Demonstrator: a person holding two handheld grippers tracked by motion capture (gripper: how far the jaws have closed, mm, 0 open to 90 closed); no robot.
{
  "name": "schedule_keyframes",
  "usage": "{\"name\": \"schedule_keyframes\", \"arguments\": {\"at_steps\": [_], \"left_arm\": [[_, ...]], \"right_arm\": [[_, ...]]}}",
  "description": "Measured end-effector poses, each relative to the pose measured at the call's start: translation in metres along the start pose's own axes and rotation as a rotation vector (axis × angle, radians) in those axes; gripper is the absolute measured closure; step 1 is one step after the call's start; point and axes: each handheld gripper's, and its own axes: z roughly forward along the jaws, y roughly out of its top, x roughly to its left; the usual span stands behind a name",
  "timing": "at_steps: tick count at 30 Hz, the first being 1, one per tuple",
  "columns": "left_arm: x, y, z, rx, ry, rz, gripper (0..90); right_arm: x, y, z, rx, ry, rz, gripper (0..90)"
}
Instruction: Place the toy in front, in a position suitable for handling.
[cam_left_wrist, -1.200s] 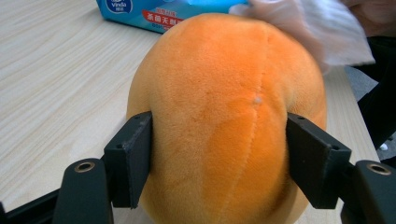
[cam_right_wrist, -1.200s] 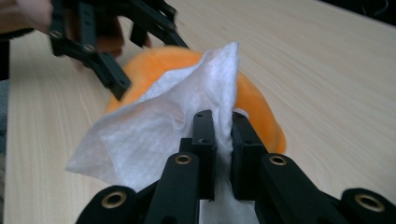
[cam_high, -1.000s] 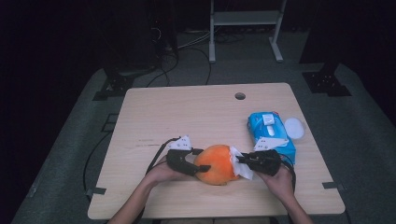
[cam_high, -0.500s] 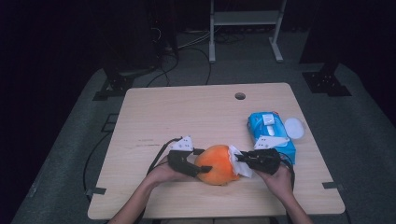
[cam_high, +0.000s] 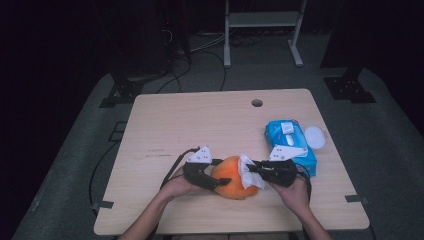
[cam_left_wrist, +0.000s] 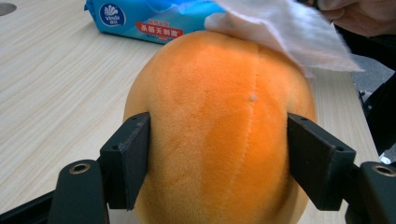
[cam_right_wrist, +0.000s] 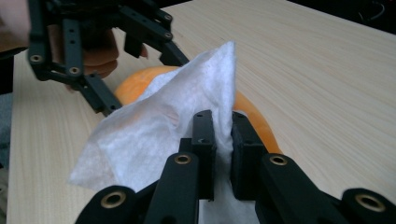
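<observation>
An orange plush ball (cam_high: 231, 186) (cam_left_wrist: 219, 126) rests on the wooden table (cam_high: 200, 125) near its front edge. My left gripper (cam_high: 218, 180) (cam_left_wrist: 219, 156) is shut on it, one jaw pressed against each side. My right gripper (cam_high: 251, 170) (cam_right_wrist: 223, 135) is shut on a white wipe (cam_high: 248, 172) (cam_right_wrist: 159, 126), which lies against the ball's right top. In the left gripper view the white wipe (cam_left_wrist: 289, 28) drapes over the ball's far side. The orange ball (cam_right_wrist: 135, 84) shows behind the wipe in the right gripper view, with the left gripper (cam_right_wrist: 100, 46) beyond it.
A blue pack of wipes (cam_high: 290, 145) (cam_left_wrist: 154, 18) lies at the right of the table, with a white round lid (cam_high: 315, 136) beside it. A cable hole (cam_high: 257, 103) sits near the far edge. The person's hands (cam_high: 175, 187) hold both grippers.
The right gripper has shifted the wipe slightly across the ball's right side. The left gripper and the ball have stayed where they were.
</observation>
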Motion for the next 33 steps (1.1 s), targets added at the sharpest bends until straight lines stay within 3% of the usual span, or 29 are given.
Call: {"name": "schedule_keyframes", "arguments": {"at_steps": [2,4,6,8,9,14,16,18,21,27,31,33], "left_arm": [[-0.004,0.004,0.002,0.002,0.018,0.014,27.5],[-0.007,0.007,0.003,0.001,0.022,0.033,27.5],[-0.011,0.009,0.005,0.003,0.029,0.053,27.5],[-0.013,0.009,0.005,0.012,0.038,0.065,27.1],[-0.012,0.009,0.005,0.007,0.034,0.061,26.8],[-0.006,0.006,0.003,-0.039,0.027,0.024,16.4],[-0.002,0.005,0.002,-0.047,0.031,-0.022,12.0],[0.000,0.004,0.001,-0.052,0.005,-0.042,18.1],[-0.005,0.006,0.001,-0.043,0.014,-0.007,27.9],[-0.015,0.014,0.002,-0.022,0.038,0.043,28.7],[-0.008,0.009,0.005,-0.059,0.044,-0.018,12.0],[-0.006,0.007,0.006,-0.065,0.019,-0.040,14.2]], "right_arm": [[-0.001,-0.001,-0.001,-0.005,-0.002,0.021,81.4],[0.005,0.003,0.000,-0.017,0.000,0.004,81.4],[0.011,0.006,0.003,-0.042,0.034,-0.019,81.3],[0.017,0.009,0.005,-0.028,0.030,-0.054,81.3],[0.018,0.010,0.006,-0.017,0.018,-0.071,81.3],[0.008,0.004,0.003,0.005,0.001,-0.037,81.5],[0.005,0.001,0.001,0.012,-0.014,-0.022,81.5],[0.002,0.001,-0.001,0.010,-0.020,-0.008,81.5],[0.007,0.005,-0.001,-0.003,-0.020,-0.022,81.6],[0.020,0.014,0.002,-0.030,0.012,-0.075,81.6],[0.013,0.008,0.001,-0.015,0.010,-0.060,81.6],[0.010,0.006,0.000,-0.012,0.002,-0.055,81.5]]}}
